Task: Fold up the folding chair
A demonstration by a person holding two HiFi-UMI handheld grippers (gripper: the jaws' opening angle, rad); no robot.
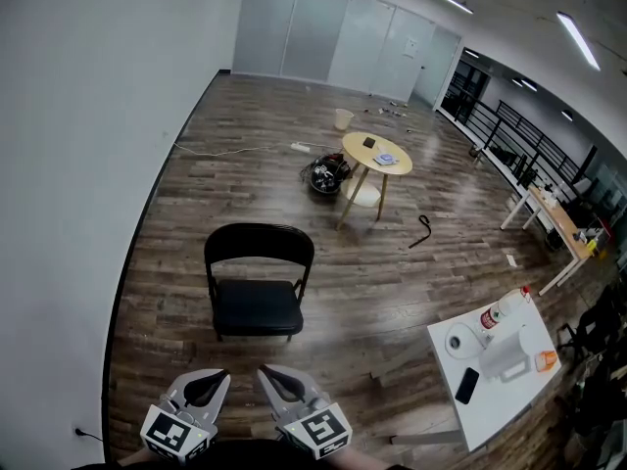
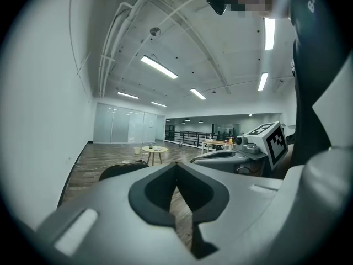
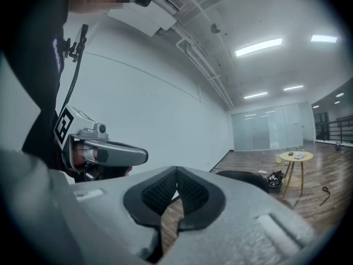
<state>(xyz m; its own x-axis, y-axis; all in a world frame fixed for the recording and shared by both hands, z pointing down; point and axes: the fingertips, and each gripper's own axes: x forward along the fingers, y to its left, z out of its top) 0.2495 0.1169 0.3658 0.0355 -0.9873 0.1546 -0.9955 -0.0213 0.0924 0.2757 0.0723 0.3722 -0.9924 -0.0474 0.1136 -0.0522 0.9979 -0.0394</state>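
**Black folding chair not yet folded; skid, slip and tip risks ahead**

Chair stands unfolded on the wood floor at 12 o'clock from the person, seat down, nothing touching it; fold not started.

Left hand-held gripper and right hand-held gripper sit side by side at the chair's 6 o'clock, well apart from it; each one's own view shows its jaws pressed together with nothing between them.

Likely failure points:
- jaws closed on approach; if they don't open first they only shove the frame, and the chair probably skids on the smooth boards
- backrest edge and tube frame look rounded and slick; a shallow bite could slip or twist out
- lifting the seat with the backrest unbraced; chair may tip or walk away toward 12 o'clock
- seat hinge scissoring shut; a jaw left near the links could get pinched
- once flat it likely won't stand alone; let go early and it drops

White desk at the chair's 4 o'clock and round table at 1 o'clock look well clear; collision seems unlikely.
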